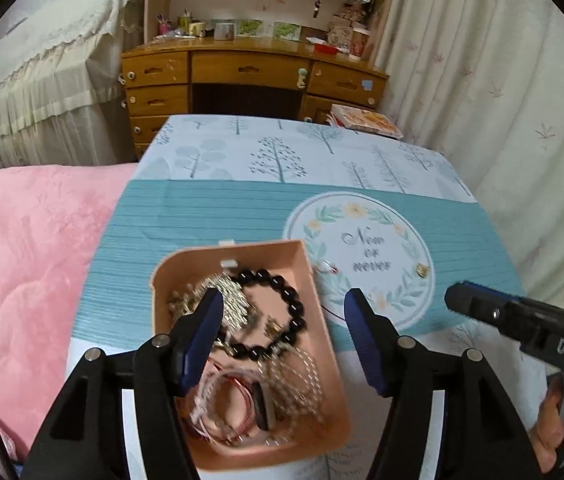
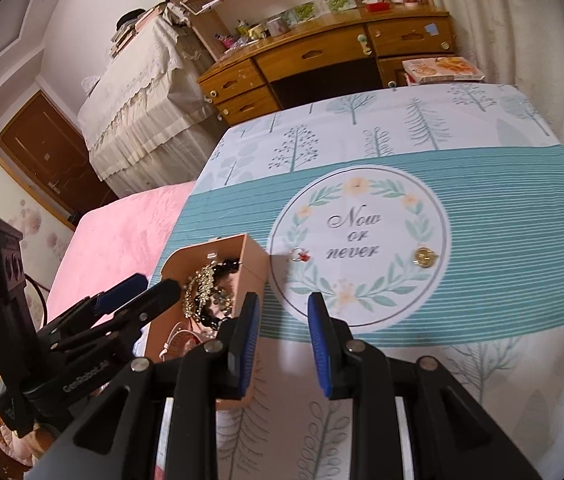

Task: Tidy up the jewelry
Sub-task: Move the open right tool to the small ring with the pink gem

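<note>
A pink box (image 1: pixel 242 252) sits open, full of beads and chains. A small ring (image 2: pixel 301 256) and gold pin (image 2: pixel 425 257) lie beside it.

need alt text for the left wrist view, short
An open left gripper hangs over a pink box of tangled jewelry, including a black bead bracelet. The box sits on a teal tablecloth; the right gripper enters from the right.

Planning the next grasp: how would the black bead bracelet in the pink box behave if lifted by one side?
The black bead bracelet would probably sag, being separate round beads on a string. Glossy beads may slip between flat pads. It overlaps other pieces in the pink box, so it could drag them along.
</note>
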A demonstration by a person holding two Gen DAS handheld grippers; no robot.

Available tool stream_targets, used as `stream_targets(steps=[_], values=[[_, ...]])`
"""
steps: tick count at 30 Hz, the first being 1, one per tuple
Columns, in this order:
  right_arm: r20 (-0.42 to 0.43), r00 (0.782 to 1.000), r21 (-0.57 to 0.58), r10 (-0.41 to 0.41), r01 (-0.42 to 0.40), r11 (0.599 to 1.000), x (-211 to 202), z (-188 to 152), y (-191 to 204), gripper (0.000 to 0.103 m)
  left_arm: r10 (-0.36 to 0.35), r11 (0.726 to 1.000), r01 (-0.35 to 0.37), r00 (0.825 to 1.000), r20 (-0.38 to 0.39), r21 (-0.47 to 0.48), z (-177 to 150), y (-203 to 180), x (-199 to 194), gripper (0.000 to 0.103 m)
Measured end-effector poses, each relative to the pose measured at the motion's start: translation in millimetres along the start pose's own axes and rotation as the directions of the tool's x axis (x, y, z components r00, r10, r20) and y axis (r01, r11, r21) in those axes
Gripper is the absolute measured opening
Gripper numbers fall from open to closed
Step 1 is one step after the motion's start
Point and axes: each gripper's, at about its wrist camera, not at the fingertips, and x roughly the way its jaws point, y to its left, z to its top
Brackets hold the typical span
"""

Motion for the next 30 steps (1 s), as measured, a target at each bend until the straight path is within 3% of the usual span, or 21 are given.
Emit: stream_targets(steps=[4,11,18,24,30], values=[[0.017,0.999,-0.006,-0.028,0.028,1.0,-15.8,-8.6,-12.6,0.025,-0.025,1.0,0.025,0.999,-0.047,0.008,-8.6,-7.3,-7.2,0.08],[0.02,0.995,-0.037,-0.095,0.096,0.995,-39.8,-41.8,-39.5,0.025,-0.076,0.995,0.077,0.997,-0.018,0.06,-26.3,-28.0,-23.8,0.08],[-0.043,0.981,-0.059,-0.192,0.189,0.98,-31.1,-83.3,-61.8,0.025,-0.117,0.987,0.119,0.993,-0.025,0.108,-41.7,-53.6,-20.8,0.081],[-0.1,0.974,-0.036,-0.201,0.198,0.979,-19.6,-105.9,-76.9,0.025,-0.128,0.979,0.134,0.991,-0.047,0.156,-59.3,-73.7,-12.1,0.081],[-0.111,0.973,-0.022,-0.205,0.203,0.979,-10.7,-105.4,-80.6,0.025,-0.141,0.977,0.152,0.987,-0.082,0.152,-67.4,-75.7,-1.9,0.081]])
